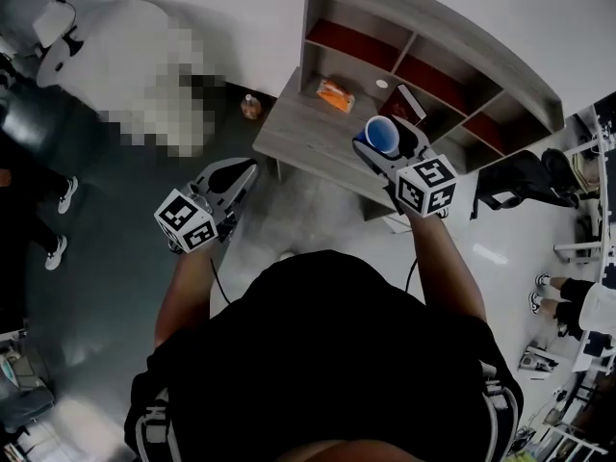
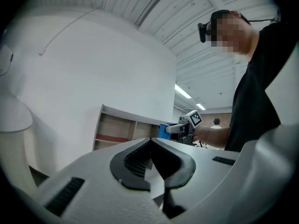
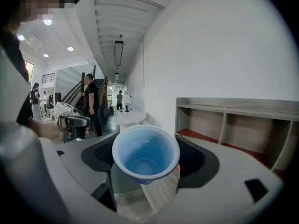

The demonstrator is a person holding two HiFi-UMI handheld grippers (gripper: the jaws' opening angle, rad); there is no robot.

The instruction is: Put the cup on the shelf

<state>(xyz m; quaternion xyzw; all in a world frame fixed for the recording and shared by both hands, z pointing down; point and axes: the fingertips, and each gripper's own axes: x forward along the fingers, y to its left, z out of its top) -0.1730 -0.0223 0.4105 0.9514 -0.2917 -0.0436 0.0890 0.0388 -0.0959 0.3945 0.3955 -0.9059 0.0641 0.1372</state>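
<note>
A blue cup (image 1: 382, 133) is held upright in my right gripper (image 1: 390, 150), which is shut on it above the grey wooden desk (image 1: 303, 133). In the right gripper view the cup's open mouth (image 3: 145, 154) fills the space between the jaws, and it looks empty. The grey shelf (image 1: 433, 41) with red-floored compartments stands at the back of the desk, just beyond the cup. The same shelf (image 3: 233, 120) lies ahead and to the right. My left gripper (image 1: 248, 169) hangs left of the desk over the floor, shut on nothing (image 2: 150, 140). From there the cup (image 2: 163, 130) shows in front of the shelf (image 2: 119, 129).
An orange packet (image 1: 335, 94) lies on the desk near the shelf's left end. A small bottle (image 1: 251, 107) sits on the floor by the desk's left corner. A dark red flat item (image 1: 409, 106) leans in a lower compartment. People (image 3: 91, 101) stand far off by a round white table (image 3: 128, 117).
</note>
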